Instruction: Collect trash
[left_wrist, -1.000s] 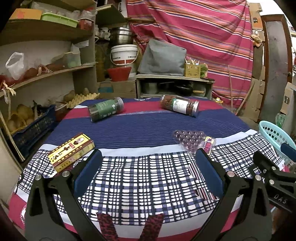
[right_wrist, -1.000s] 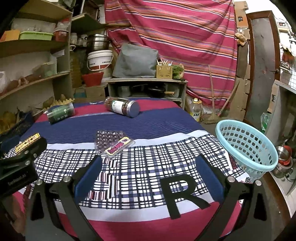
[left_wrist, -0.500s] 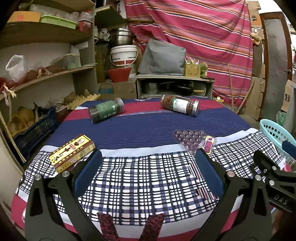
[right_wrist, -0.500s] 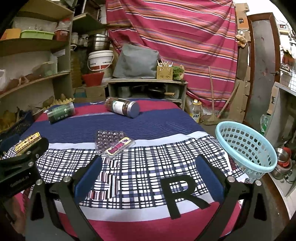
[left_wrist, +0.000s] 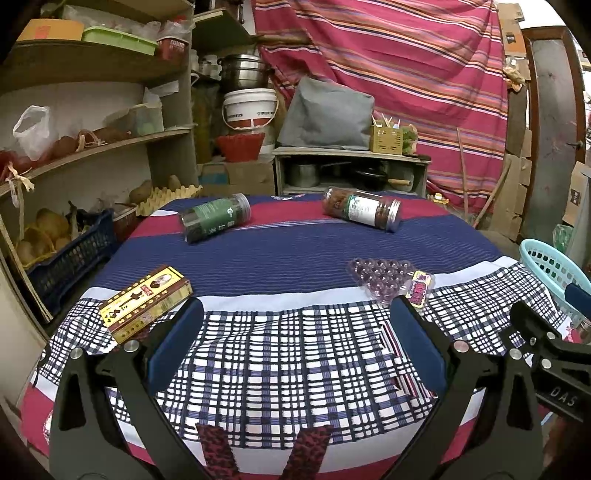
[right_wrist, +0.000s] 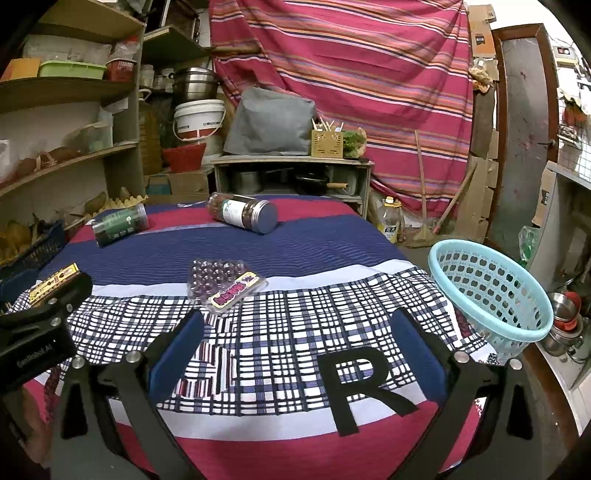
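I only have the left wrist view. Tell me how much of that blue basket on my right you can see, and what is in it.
Observer: In the right wrist view the whole basket shows, tilted at the table's right edge. I see nothing inside it.
Operator: Report what is past the table on that side.
Observer: A plastic bottle stands on the floor by a broom.
Operator: Give me the right hand-held gripper.
Observer: The right hand-held gripper is open and empty, the bead tray just ahead of its left finger.
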